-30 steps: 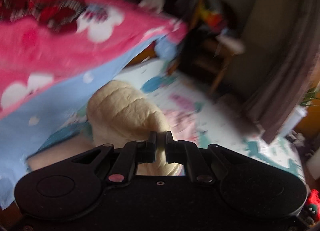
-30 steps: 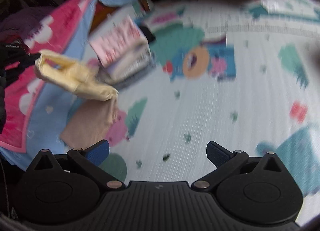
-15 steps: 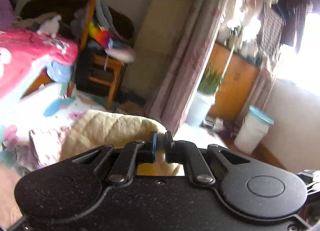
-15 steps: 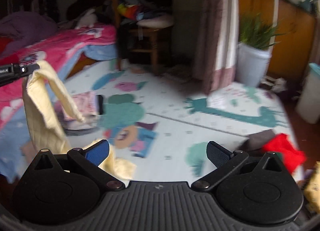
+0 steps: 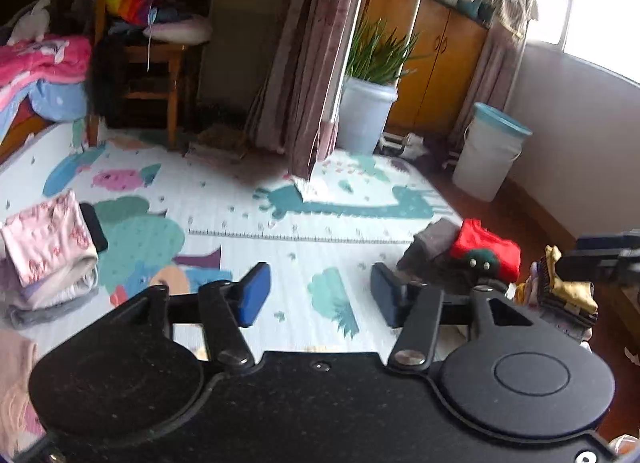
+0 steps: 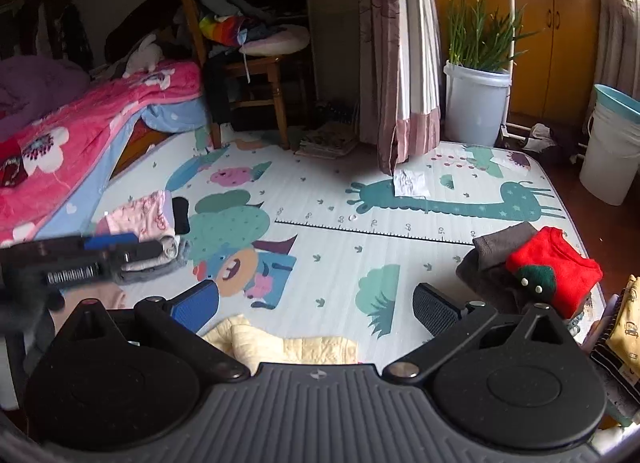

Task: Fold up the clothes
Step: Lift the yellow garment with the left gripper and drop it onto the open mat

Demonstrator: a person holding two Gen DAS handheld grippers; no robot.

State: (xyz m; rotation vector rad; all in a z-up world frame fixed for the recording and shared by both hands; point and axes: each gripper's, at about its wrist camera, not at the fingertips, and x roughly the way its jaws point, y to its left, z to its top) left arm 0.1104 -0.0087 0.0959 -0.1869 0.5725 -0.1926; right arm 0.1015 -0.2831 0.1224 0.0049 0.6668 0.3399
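A pale yellow quilted garment [image 6: 280,345] lies crumpled on the play mat [image 6: 360,255], just in front of my right gripper [image 6: 316,303], which is open and empty above it. My left gripper [image 5: 320,295] is open and empty over the mat [image 5: 304,255]; the yellow garment is hidden from its view. The left gripper also shows, blurred, at the left of the right wrist view [image 6: 80,259]. A folded stack topped by a pink piece [image 5: 48,247] [image 6: 144,223] sits at the mat's left.
A red garment on dark clothes [image 6: 552,267] [image 5: 480,251] lies at the mat's right edge. More folded clothes [image 6: 624,335] sit far right. A bed with pink blanket [image 6: 80,143], a wooden chair [image 6: 256,71], a curtain [image 6: 396,63], a plant bucket [image 6: 476,107] and a white bucket [image 5: 488,159] ring the mat.
My left gripper opened and let go of the yellow garment, which dropped from hanging onto the mat. Both views have swung to face the room.
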